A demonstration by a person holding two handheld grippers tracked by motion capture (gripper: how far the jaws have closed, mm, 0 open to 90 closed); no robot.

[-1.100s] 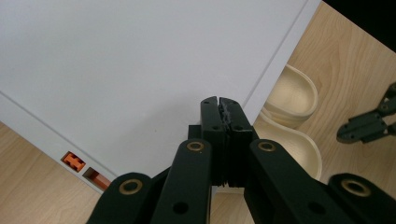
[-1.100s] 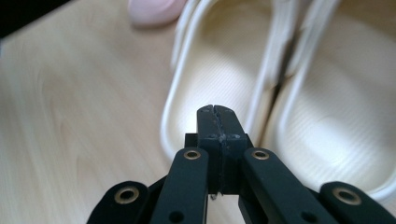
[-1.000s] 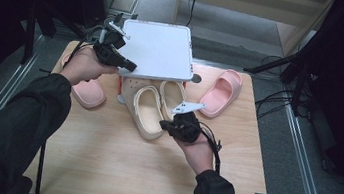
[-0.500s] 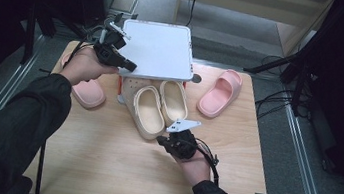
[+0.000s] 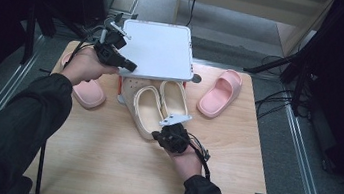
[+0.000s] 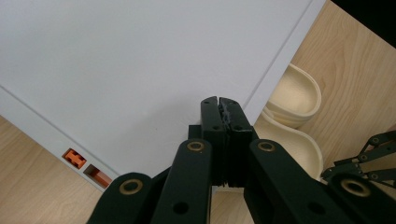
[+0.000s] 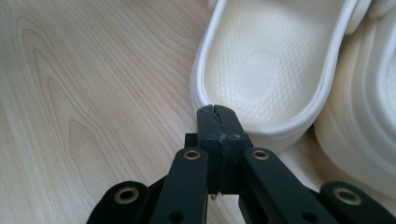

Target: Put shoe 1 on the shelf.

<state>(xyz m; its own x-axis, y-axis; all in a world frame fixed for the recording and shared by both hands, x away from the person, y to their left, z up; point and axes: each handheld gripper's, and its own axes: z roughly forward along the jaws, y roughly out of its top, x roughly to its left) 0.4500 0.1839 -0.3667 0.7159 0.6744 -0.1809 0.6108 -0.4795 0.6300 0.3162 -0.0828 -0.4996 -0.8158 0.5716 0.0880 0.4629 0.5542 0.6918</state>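
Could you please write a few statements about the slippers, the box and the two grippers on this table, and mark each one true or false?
1. Two cream slippers lie side by side near the middle of the wooden table. True.
2. The right hand-held gripper has its jaws wide open. False: they are shut, with the tips at the heel rim of a cream slipper.
3. The left hand-held gripper is at the edge of the white box. True.
4. Both pink slippers lie together on the right. False: one lies right, the other left.
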